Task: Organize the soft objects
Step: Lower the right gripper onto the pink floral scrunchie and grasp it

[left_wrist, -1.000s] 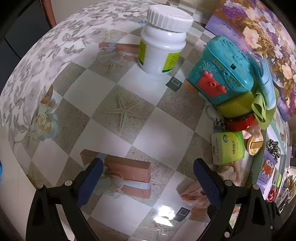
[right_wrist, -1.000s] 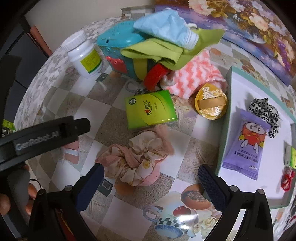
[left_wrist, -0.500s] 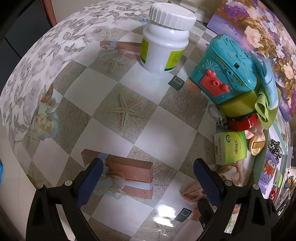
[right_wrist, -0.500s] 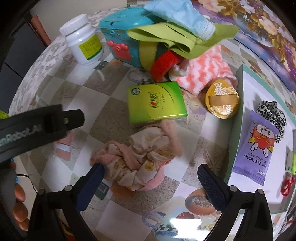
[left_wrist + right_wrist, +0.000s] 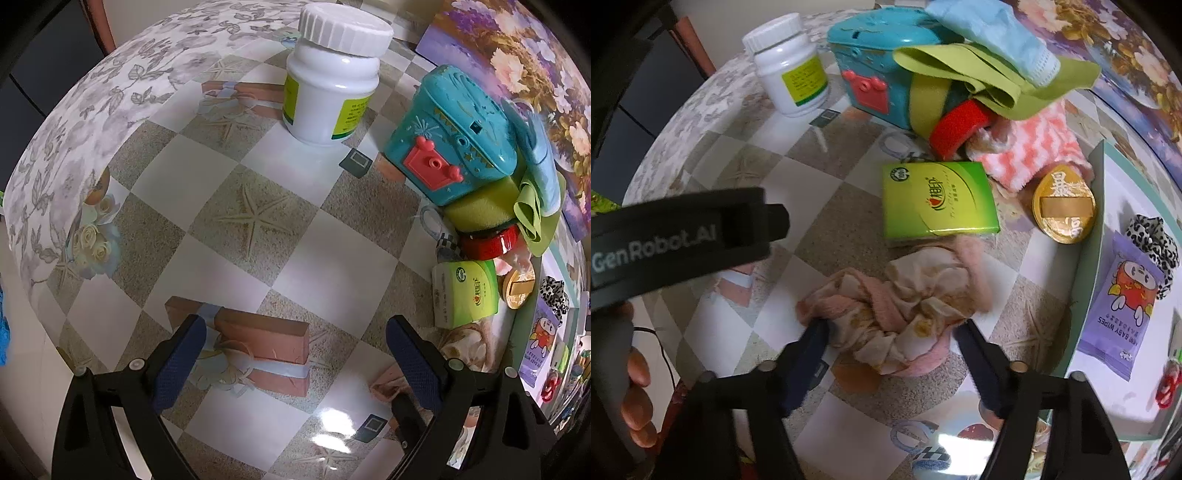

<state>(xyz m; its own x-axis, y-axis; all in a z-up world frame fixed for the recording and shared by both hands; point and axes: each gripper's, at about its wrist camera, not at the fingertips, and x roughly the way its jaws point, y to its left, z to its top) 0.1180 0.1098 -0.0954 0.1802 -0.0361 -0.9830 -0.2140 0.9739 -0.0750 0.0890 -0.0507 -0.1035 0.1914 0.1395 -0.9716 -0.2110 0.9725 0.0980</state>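
A crumpled pink and cream scrunchie (image 5: pixel 901 310) lies on the checkered tablecloth below a green tissue pack (image 5: pixel 938 199). My right gripper (image 5: pixel 892 339) is open, its fingers down on either side of the scrunchie's near edge, closing in but not clamped. My left gripper (image 5: pixel 295 354) is open and empty over the cloth, left of the scrunchie's edge (image 5: pixel 391 380). A pink knitted cloth (image 5: pixel 1030 151), a green cloth (image 5: pixel 990 81) and a blue cloth (image 5: pixel 993 33) pile by a teal toy box (image 5: pixel 882 62).
A white tray (image 5: pixel 1108 206) at right holds a leopard scrunchie (image 5: pixel 1156 240) and a purple wipes pack (image 5: pixel 1123 306). A white bottle (image 5: pixel 332 74), a gold round case (image 5: pixel 1063 210) and a red band (image 5: pixel 960 129) stand around. The other gripper's body (image 5: pixel 676 236) is at left.
My right gripper has moved down onto the scrunchie and its fingers have narrowed around it. My left gripper has barely shifted and stays open.
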